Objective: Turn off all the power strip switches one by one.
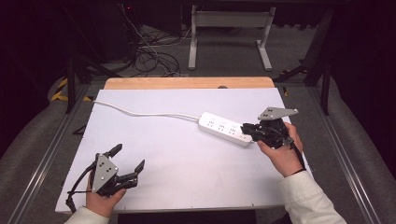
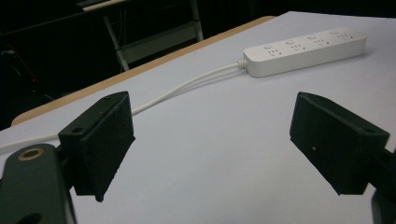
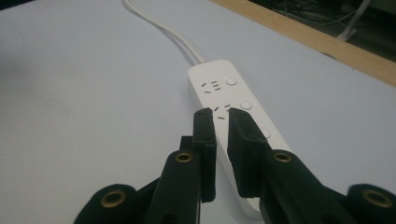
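A white power strip (image 1: 224,128) (image 2: 306,50) (image 3: 233,100) lies flat on the white table top (image 1: 187,158), right of centre. Its white cable (image 1: 140,112) (image 3: 163,32) runs off to the far left corner. My right gripper (image 1: 246,129) (image 3: 222,114) hovers over the strip's near end. Its jaws are drawn almost together, with only a thin slit between the pads and nothing in it. My left gripper (image 1: 128,157) (image 2: 210,140) rests near the front left of the table, open wide and empty, pointing toward the strip.
A wooden strip (image 1: 187,83) borders the far side of the table. Beyond it on the floor stand a white metal frame (image 1: 229,21) and a tangle of cables (image 1: 149,56). Grey rails run along both sides of the table.
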{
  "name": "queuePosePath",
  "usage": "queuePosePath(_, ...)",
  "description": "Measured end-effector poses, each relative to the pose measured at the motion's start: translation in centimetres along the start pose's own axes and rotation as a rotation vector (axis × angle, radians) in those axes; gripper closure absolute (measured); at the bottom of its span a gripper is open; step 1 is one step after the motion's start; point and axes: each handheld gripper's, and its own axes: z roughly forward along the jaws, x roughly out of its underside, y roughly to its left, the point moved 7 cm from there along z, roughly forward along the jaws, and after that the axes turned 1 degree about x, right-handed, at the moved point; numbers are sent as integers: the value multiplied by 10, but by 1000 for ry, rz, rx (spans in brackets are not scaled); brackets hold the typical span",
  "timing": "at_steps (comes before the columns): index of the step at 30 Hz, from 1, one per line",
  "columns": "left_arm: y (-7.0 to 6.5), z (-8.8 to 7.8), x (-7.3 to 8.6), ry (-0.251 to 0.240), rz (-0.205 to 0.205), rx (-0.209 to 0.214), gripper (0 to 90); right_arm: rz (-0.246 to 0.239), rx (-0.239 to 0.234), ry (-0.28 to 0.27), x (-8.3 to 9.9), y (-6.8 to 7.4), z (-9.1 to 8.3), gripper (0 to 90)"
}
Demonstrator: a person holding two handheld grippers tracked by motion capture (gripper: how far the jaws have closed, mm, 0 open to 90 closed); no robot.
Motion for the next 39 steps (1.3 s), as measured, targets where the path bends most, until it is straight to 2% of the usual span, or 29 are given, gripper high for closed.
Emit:
queuePosePath(2, 0, 0, 0, 1, 5, 0, 144, -4, -8, 11, 0, 0, 1, 860)
queuePosePath(3, 0, 0, 0, -1, 5, -3, 144, -58, 50, -6, -3, -5, 1, 900)
queuePosePath(4, 0, 0, 0, -1, 5, -3, 144, -67, 39, -4, -4, -6, 3, 900)
queuePosePath(8, 0, 0, 0, 1, 8, -7, 144, -51, 15, 20, -4, -11, 10, 900)
queuePosePath(9, 0, 0, 0, 1, 9, -7, 144, -38, 16, 48, -5, -14, 14, 900)
queuePosePath(10, 0, 0, 0, 2, 7, -7, 144, -46, 30, 65, -5, -16, 16, 900)
queuePosePath(13, 0, 1, 0, 1, 9, -9, 144, -19, 41, 91, -6, -20, 20, 900)
queuePosePath(15, 0, 1, 0, 2, 10, -8, 144, 55, 53, 132, -6, -27, 27, 900)
queuePosePath(17, 0, 1, 0, 3, 9, -8, 144, 107, 58, 161, -5, -32, 33, 900)
queuePosePath(19, 0, 1, 0, 3, 9, -8, 144, 118, 60, 169, -5, -35, 36, 900)
queuePosePath(21, 0, 1, 1, 6, 10, -7, 144, 153, 66, 187, -4, -41, 44, 900)
queuePosePath(25, 1, 1, 1, 6, 12, -10, 144, 162, 74, 208, -2, -46, 52, 900)
queuePosePath(26, 0, 1, 1, 7, 8, -7, 144, 167, 81, 235, 0, -49, 58, 900)
queuePosePath(27, 0, 1, 1, 9, 10, -4, 144, 167, 81, 235, 0, -49, 58, 900)
queuePosePath(33, 0, 1, 2, 10, 8, -6, 144, 172, 98, 327, 12, -60, 72, 900)
queuePosePath(39, 1, 1, 2, 13, 11, -7, 144, 182, 109, 371, 19, -66, 80, 900)
